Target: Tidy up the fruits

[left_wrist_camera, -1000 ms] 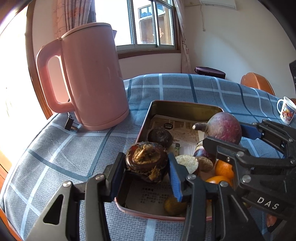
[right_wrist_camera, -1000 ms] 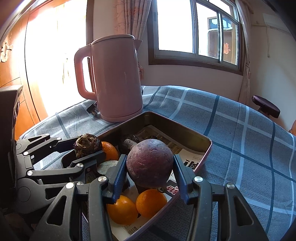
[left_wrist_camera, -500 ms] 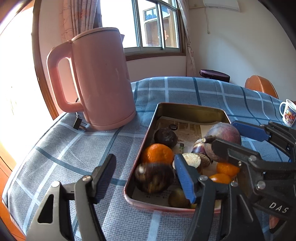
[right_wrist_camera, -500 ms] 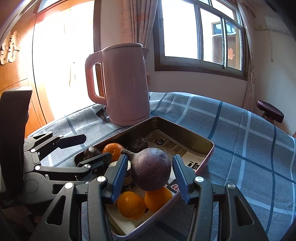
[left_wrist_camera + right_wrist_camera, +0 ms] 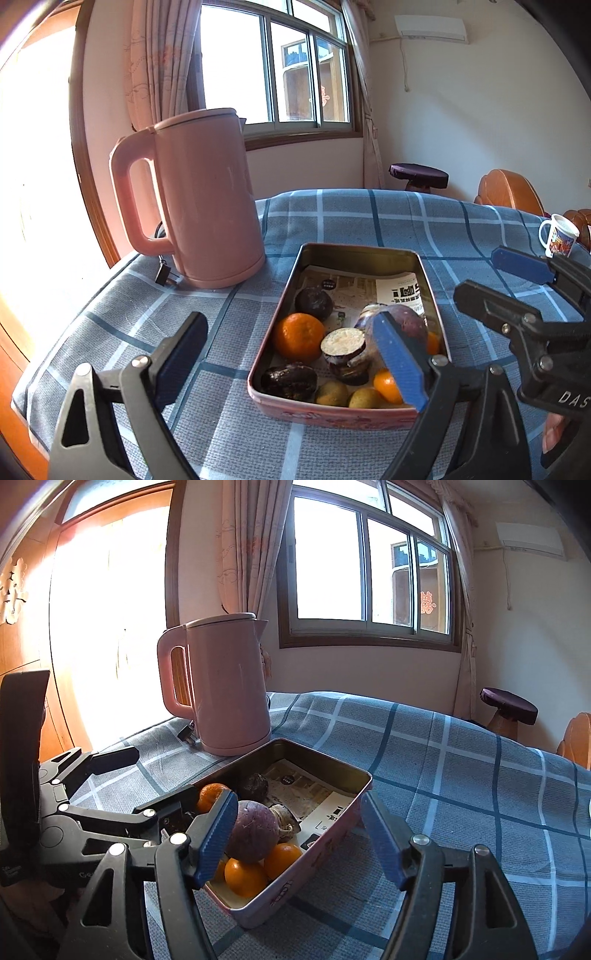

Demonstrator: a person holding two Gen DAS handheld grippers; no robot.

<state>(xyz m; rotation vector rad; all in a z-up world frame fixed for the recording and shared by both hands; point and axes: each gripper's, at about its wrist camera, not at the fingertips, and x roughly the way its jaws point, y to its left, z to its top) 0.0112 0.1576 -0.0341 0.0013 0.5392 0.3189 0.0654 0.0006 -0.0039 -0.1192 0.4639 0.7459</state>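
Observation:
A rectangular metal tin (image 5: 354, 251) lined with newspaper sits on the blue plaid tablecloth; it also shows in the right wrist view (image 5: 364, 775). It holds a large purple fruit (image 5: 253, 830), oranges (image 5: 298, 336), dark wrinkled fruits (image 5: 290, 380) and a cut purple piece (image 5: 343, 345). My left gripper (image 5: 291, 365) is open and empty, raised above the tin's near left end. My right gripper (image 5: 301, 834) is open and empty, raised above the tin's near end, with the purple fruit lying in the tin below it.
A tall pink electric kettle (image 5: 199, 214) with its plug (image 5: 164, 275) stands left of the tin. A white printed mug (image 5: 559, 240) sits at the far right. Wooden chairs (image 5: 506, 192) and a stool (image 5: 419, 175) stand beyond the table edge.
Both grippers have opened and lifted back. The dark wrinkled fruit left my left gripper and the large purple fruit left my right gripper; both now lie in the tin.

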